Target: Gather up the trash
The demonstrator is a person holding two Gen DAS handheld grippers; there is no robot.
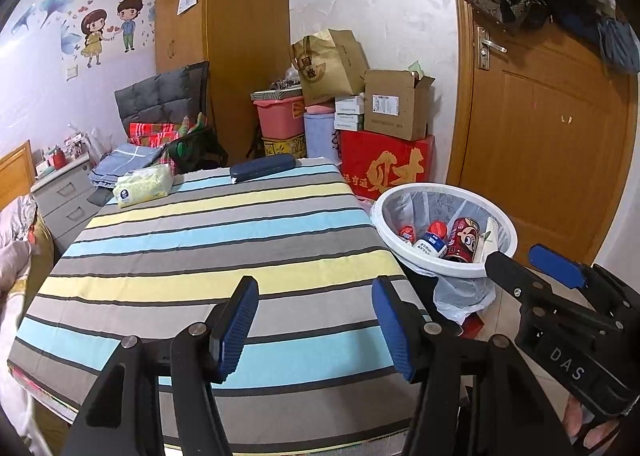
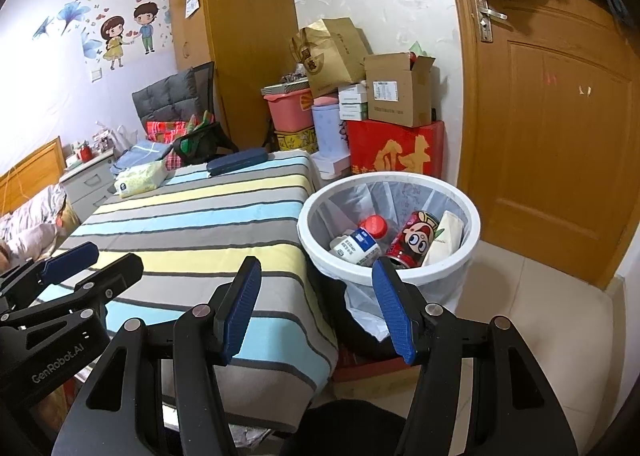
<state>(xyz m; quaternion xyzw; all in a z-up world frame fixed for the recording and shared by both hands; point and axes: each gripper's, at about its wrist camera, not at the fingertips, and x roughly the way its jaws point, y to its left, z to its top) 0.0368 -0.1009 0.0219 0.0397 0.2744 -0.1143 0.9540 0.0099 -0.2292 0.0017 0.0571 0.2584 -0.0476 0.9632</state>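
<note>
A white trash bin (image 1: 445,271) (image 2: 472,216) with a clear liner stands on the floor beside the striped table (image 1: 208,248) (image 2: 192,224). Inside it lie a red cartoon can (image 1: 462,238) (image 2: 412,240), a white bottle with a red cap (image 1: 432,242) (image 2: 360,242), another red-capped item (image 1: 406,233) and a pale carton (image 1: 489,236) (image 2: 444,238). My left gripper (image 1: 316,326) hovers open over the table's near edge, nothing between its blue pads. My right gripper (image 2: 316,310) is open and empty, between the table corner and the bin, and also shows in the left wrist view (image 1: 528,258).
A tissue pack (image 1: 144,186) (image 2: 140,178) and a dark blue case (image 1: 262,167) (image 2: 238,161) lie at the table's far end. Boxes, a pink tub and a paper bag (image 1: 332,64) are stacked behind the bin. A wooden door (image 1: 552,128) stands at right.
</note>
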